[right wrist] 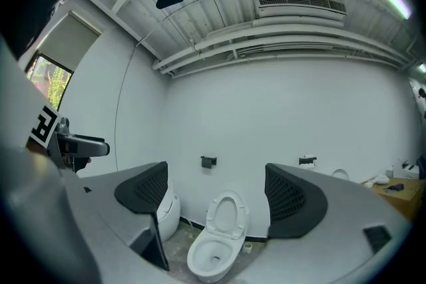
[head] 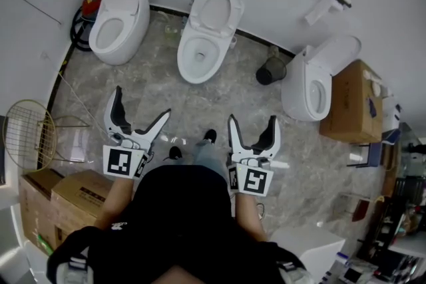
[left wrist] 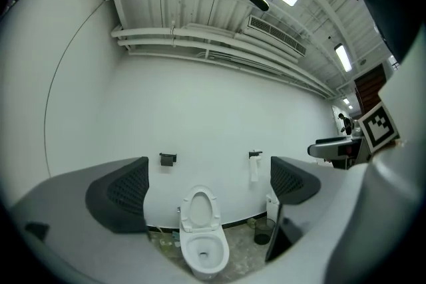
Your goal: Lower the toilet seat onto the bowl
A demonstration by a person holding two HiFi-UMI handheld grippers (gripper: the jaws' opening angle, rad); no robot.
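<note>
A white toilet (head: 203, 43) stands against the far wall in the middle, its seat (head: 215, 11) raised upright against the wall above the open bowl (head: 198, 58). The same toilet (left wrist: 202, 243) shows between the jaws in the left gripper view, and the toilet (right wrist: 218, 241) shows likewise in the right gripper view. My left gripper (head: 142, 105) is open, held well short of the toilet, nothing between its fingers. To its right my right gripper (head: 252, 120) is open and empty too, about level with it.
A second toilet (head: 118, 16) stands at the left with its lid down, a third toilet (head: 313, 80) at the right. A black bin (head: 269, 71) sits between the middle and right toilets. Cardboard boxes (head: 351, 103) lie right and at lower left; a wire rack (head: 26, 133) stands left.
</note>
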